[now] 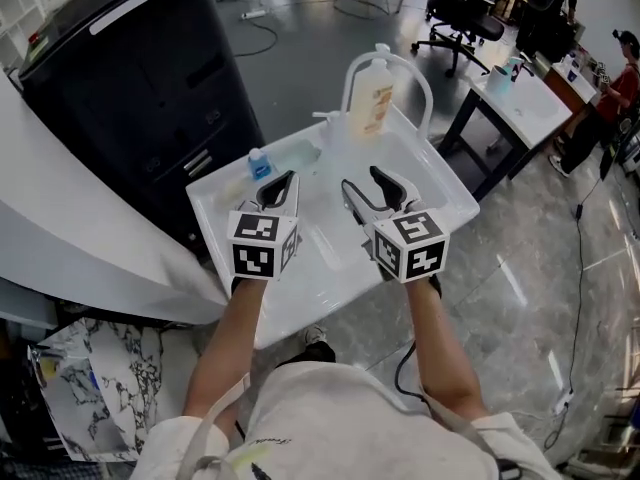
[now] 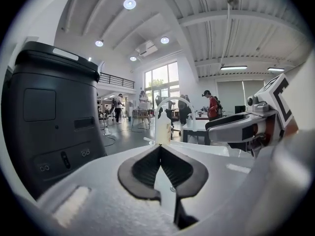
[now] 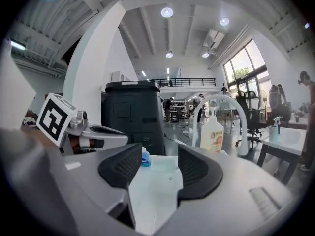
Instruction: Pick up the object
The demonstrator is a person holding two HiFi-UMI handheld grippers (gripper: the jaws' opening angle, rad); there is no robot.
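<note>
A white basin point(image 1: 452, 200) lies below me. At its far rim stands a pale bottle with an orange label point(image 1: 372, 98) point(image 3: 212, 134), under a white arched tap point(image 1: 398, 63). A small blue-capped bottle point(image 1: 259, 163) point(image 3: 144, 158) stands at the basin's far left, with a clear wrapper point(image 1: 297, 155) beside it. My left gripper point(image 1: 284, 179) point(image 2: 161, 147) hovers over the left half, shut and holding nothing. To its right, my right gripper point(image 1: 364, 178) point(image 3: 160, 155) hovers with its jaws open and nothing between them. Both grippers point toward the bottles and are well short of them.
A tall black cabinet point(image 1: 130, 78) stands close to the basin's left. A white curved counter point(image 1: 60, 228) runs along the left edge. A white desk point(image 1: 520, 103) and an office chair point(image 1: 462, 18) stand at the far right, where a person point(image 1: 620, 78) is.
</note>
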